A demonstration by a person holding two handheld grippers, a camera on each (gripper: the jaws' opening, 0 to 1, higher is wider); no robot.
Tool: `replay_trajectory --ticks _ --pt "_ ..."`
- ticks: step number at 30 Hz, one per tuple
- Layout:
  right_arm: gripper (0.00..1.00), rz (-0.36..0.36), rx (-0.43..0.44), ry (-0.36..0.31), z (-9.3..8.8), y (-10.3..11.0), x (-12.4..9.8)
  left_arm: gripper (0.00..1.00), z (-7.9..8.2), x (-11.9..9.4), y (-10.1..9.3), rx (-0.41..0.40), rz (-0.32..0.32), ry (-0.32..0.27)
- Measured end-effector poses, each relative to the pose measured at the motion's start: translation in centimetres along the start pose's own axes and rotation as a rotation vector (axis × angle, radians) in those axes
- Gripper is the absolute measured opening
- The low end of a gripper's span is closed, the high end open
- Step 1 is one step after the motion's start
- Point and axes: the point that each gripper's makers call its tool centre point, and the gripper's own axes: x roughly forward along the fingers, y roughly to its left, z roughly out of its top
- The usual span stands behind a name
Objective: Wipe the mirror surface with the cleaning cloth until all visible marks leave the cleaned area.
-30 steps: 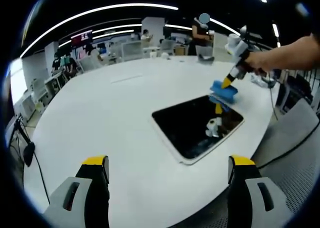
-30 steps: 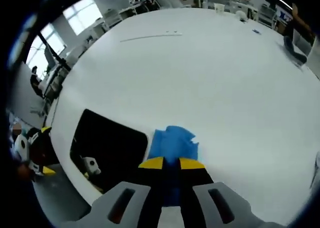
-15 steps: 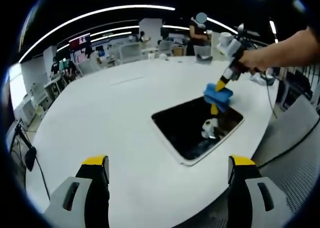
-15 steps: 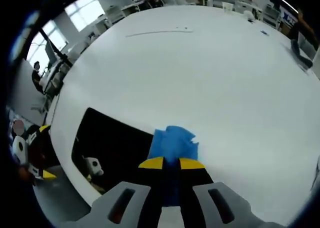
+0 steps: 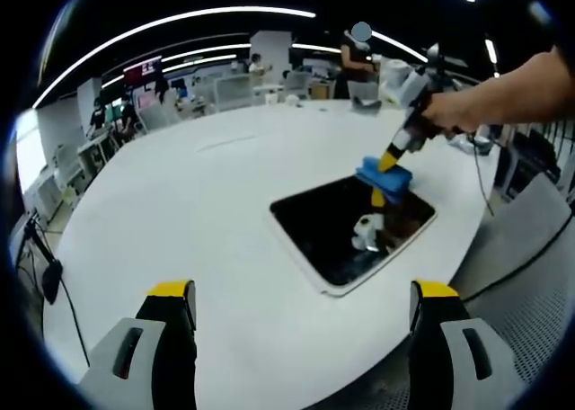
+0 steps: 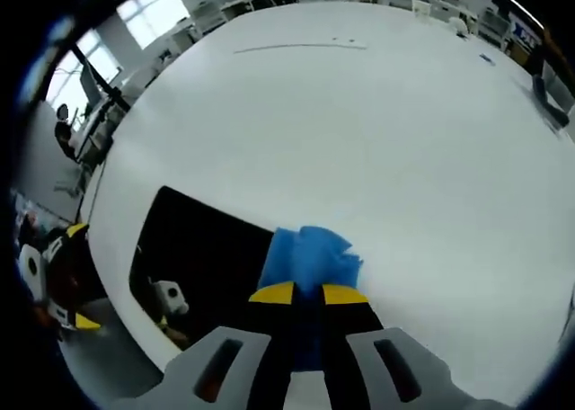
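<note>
Surface: white table, office behind.
Mirror: dark, flat.
My right gripper: clamped on blue cloth at mirror's edge.
My left gripper: wide, empty.
Risk: cloth sliding off-glass, marks missed.

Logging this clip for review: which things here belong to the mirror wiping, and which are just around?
Part of the job:
- mirror
- blue cleaning cloth
- right gripper, shut on the cloth

Just around:
- white table
- left gripper, open and idle
- grey chair
- people and desks in the background

A round white table stands before distant desks, with ceiling light strips overhead.
</note>
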Motion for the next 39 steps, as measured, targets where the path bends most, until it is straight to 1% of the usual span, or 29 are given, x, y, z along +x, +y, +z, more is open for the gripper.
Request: replay_trajectory --ticks 2,13,17,25,33,39 --pt "0.04 -0.003 0.004 -0.001 0.1 0.1 0.0 1.00 0.1 -0.1 0.0 -0.003 0.001 -0.003" --pt "0.04 -0.001 0.001 -0.003 0.9 2.3 0.4 1.00 0.0 0.0 -0.5 -0.008 -0.028 -0.003" --pt "0.04 0.000 0.004 -0.005 1.3 2.9 0.8 1.00 0.0 0.0 -1.0 0.018 -0.042 -0.001" --pt "0.04 0.004 -0.003 0.003 2.0 4.9 1.4 1.00 -0.3 0.0 -1.3 0.017 -0.058 0.016" --pt "0.04 0.010 -0.010 0.013 2.5 6.3 1.8 1.00 -0.2 -0.1 -1.5 0.007 -0.067 0.017" --pt "0.04 0.022 -0.016 0.015 2.9 8.0 2.1 1.00 -0.3 0.0 -1.6 0.006 -0.076 0.020"
